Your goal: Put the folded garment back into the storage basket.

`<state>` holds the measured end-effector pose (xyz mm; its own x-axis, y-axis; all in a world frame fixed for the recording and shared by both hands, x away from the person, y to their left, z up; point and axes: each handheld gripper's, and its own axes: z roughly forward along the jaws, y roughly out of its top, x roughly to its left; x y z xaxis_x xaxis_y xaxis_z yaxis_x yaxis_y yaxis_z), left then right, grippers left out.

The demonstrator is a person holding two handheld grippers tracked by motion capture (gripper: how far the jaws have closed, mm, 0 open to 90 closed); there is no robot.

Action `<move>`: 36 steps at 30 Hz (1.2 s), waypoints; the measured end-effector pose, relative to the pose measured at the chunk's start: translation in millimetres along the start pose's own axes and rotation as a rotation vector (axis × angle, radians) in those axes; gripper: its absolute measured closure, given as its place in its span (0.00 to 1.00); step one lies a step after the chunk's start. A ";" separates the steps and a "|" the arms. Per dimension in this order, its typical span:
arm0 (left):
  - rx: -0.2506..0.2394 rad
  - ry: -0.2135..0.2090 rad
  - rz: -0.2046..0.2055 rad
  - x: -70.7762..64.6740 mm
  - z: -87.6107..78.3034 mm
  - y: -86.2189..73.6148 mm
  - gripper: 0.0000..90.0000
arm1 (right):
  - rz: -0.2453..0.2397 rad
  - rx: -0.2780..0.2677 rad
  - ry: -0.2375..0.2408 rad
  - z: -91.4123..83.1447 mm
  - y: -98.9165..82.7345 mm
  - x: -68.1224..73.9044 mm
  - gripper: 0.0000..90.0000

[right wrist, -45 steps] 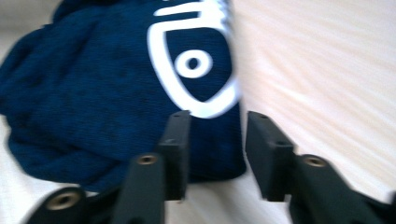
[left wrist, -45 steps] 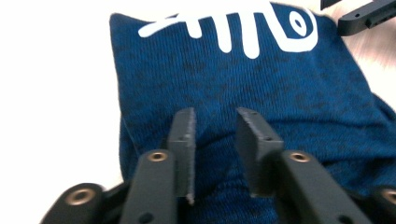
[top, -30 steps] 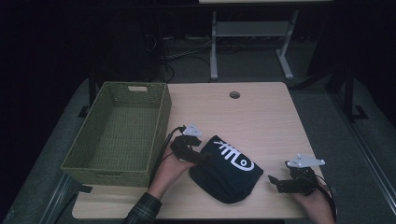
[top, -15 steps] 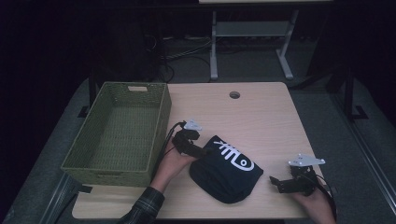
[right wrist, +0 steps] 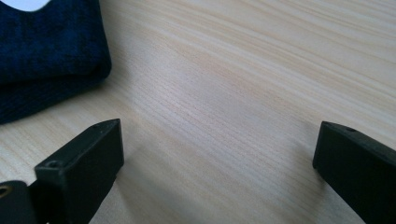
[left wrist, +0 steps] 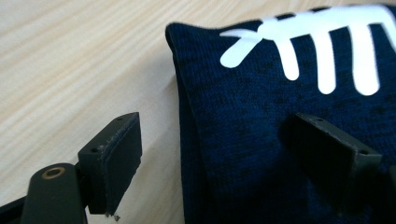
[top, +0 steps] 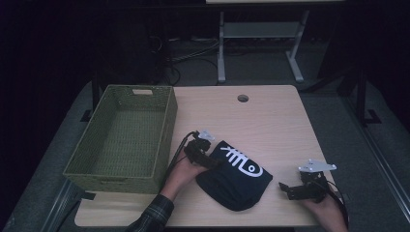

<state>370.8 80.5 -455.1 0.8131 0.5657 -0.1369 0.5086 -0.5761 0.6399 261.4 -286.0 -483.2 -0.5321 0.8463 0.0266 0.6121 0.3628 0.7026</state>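
Left gripper point(top: 209, 160) lower, over folded navy cloth point(top: 235, 176)

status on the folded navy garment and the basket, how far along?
Done: the navy garment lies folded on the table, fish-bone print up.
In hand: the left gripper is at its near-left edge; its jaws have just been opening and stand open astride that edge, not clamped. The right gripper is open over bare wood beside it.
Left: the green wicker basket holds nothing, so gripping, lifting and placing probably remain.
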 end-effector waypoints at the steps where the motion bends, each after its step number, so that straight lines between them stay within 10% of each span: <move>1: 0.024 -0.009 -0.008 1.1 2.3 -1.1 0.19 | 0.000 0.000 0.000 0.0 0.0 0.0 0.02; 10: 0.046 -0.023 -0.006 -0.5 5.5 -2.7 0.18 | -0.001 0.000 0.001 0.1 0.0 0.0 0.02; 25: 0.074 -0.084 0.061 -7.5 2.4 -1.6 0.63 | -0.002 0.000 0.001 0.3 0.1 0.0 0.02; 36: 0.119 -0.129 0.001 -4.4 0.6 4.7 0.78 | -0.002 0.000 0.001 0.3 0.2 0.0 0.02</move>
<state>369.8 74.9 -451.9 0.8392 0.4893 -0.2372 0.5317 -0.6468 0.5468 261.8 -285.8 -483.3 -0.5337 0.8453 0.0261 0.6113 0.3642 0.7026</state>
